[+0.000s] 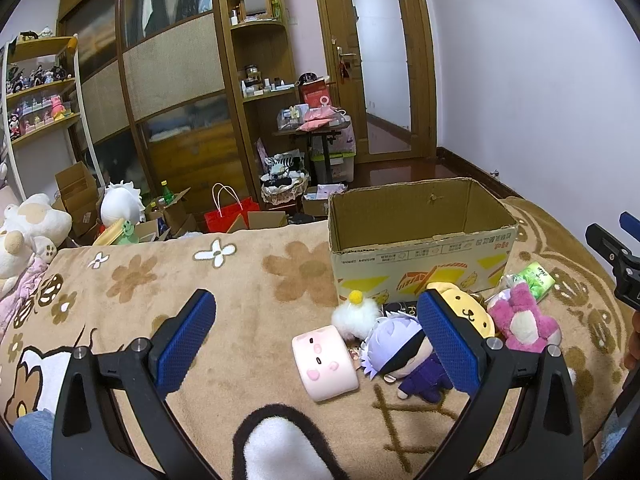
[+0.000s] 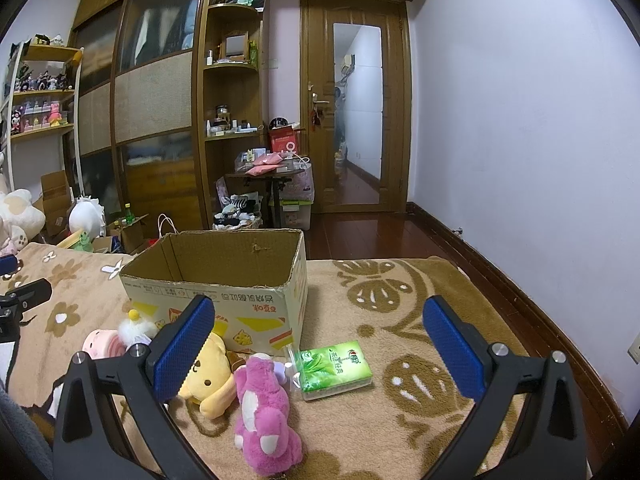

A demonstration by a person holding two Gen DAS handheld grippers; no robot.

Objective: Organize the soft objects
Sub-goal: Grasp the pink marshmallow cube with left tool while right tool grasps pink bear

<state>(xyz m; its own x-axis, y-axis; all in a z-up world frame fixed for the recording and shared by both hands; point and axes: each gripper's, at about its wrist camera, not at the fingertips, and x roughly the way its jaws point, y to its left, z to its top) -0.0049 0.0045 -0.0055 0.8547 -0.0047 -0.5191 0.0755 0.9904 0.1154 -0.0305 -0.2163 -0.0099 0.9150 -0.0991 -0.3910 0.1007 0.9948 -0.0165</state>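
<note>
Soft toys lie on the brown blanket in front of an open cardboard box (image 1: 420, 216) (image 2: 216, 268). A pink cylindrical plush (image 1: 324, 364) (image 2: 102, 344), a white fluffy plush (image 1: 356, 314) (image 2: 136, 326), a purple-clad doll with pale hair (image 1: 404, 354), a yellow dog plush (image 1: 468, 310) (image 2: 210, 378) and a pink bear plush (image 1: 522, 320) (image 2: 262, 408) lie together. My left gripper (image 1: 316, 340) stands open above the pink cylinder and the doll, holding nothing. My right gripper (image 2: 320, 344) is open over the pink bear and a green tissue pack (image 2: 334, 364) (image 1: 536, 276).
The box interior looks bare where visible. The blanket (image 1: 200, 280) covers a bed; beyond its far edge are boxes, a red bag (image 1: 226, 216) and wardrobes. Large plush toys (image 1: 28, 224) sit at the left. A wall runs along the right.
</note>
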